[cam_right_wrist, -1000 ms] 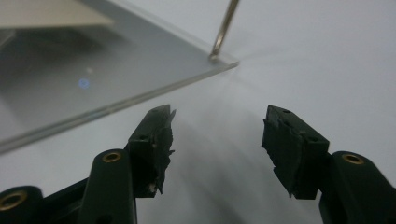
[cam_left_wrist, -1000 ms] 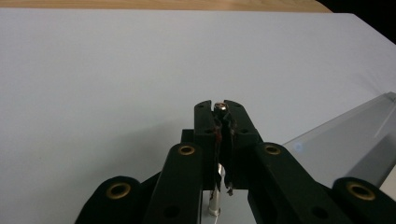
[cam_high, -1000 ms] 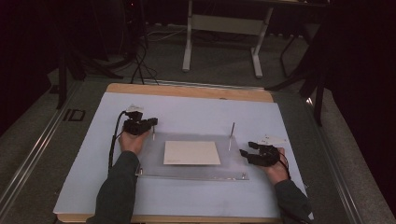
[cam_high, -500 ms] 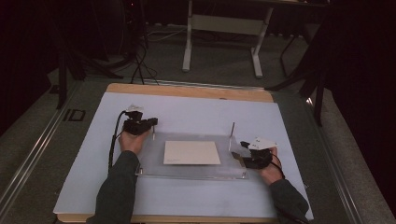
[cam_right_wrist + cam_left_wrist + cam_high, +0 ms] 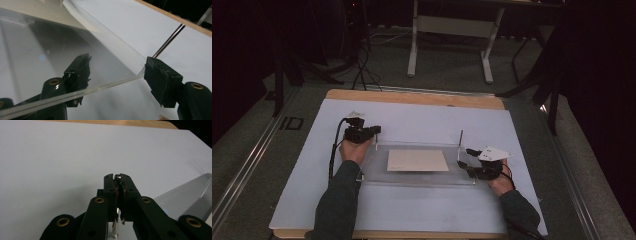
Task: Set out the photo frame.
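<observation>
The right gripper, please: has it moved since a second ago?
Yes. The right gripper has shifted slightly left, closer to the upright rod, its jaws having just opened.

Clear glossy acrylic plate (image 5: 422, 172), smooth; on it a matt beige sheet (image 5: 417, 160), probably paper. Shiny metal rod (image 5: 168, 41) beside plate. Matt pale mat (image 5: 422, 120) under plate, wooden table edge (image 5: 412, 96).

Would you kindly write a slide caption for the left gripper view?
Left claw shut on a thin metal pin standing upright beside the clear acrylic plate on the white table cover.
</observation>
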Demonstrator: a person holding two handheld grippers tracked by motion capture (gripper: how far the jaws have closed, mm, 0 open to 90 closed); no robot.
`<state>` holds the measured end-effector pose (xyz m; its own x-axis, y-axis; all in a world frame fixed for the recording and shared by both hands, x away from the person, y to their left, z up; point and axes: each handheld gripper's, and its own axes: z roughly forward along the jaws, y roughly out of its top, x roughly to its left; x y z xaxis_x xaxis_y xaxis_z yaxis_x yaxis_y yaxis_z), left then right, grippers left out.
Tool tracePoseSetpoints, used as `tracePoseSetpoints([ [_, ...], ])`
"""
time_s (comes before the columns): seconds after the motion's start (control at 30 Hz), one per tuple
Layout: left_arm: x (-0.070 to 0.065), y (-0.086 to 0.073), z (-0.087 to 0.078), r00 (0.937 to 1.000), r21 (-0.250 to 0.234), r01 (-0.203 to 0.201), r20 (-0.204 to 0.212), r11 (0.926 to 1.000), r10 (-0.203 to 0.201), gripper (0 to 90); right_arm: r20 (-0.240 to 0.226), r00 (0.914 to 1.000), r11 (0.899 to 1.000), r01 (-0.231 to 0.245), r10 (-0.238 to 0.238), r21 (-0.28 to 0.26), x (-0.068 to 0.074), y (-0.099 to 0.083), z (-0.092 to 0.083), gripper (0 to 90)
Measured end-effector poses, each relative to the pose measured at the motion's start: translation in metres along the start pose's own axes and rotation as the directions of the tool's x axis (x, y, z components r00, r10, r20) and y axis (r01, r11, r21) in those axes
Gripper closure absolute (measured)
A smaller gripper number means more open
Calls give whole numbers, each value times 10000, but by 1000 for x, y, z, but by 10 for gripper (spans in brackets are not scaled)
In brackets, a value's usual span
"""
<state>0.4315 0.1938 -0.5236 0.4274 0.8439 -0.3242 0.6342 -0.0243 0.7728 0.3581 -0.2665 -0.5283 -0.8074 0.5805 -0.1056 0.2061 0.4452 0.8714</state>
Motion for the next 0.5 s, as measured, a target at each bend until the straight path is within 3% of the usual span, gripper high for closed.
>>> tracePoseSetpoints([
  [0.3, 0, 1, 0, 10000, 67, 11, -18, 10000, -11, 843, 250, 9997, 9998, -35, 41, -218, 0, 2, 0, 389],
  [0.5, 0, 2, 1, 10000, 123, 67, -61, 9999, -66, 842, 149, 9999, 9991, -11, 17, -426, 2, 5, 2, 416],
])
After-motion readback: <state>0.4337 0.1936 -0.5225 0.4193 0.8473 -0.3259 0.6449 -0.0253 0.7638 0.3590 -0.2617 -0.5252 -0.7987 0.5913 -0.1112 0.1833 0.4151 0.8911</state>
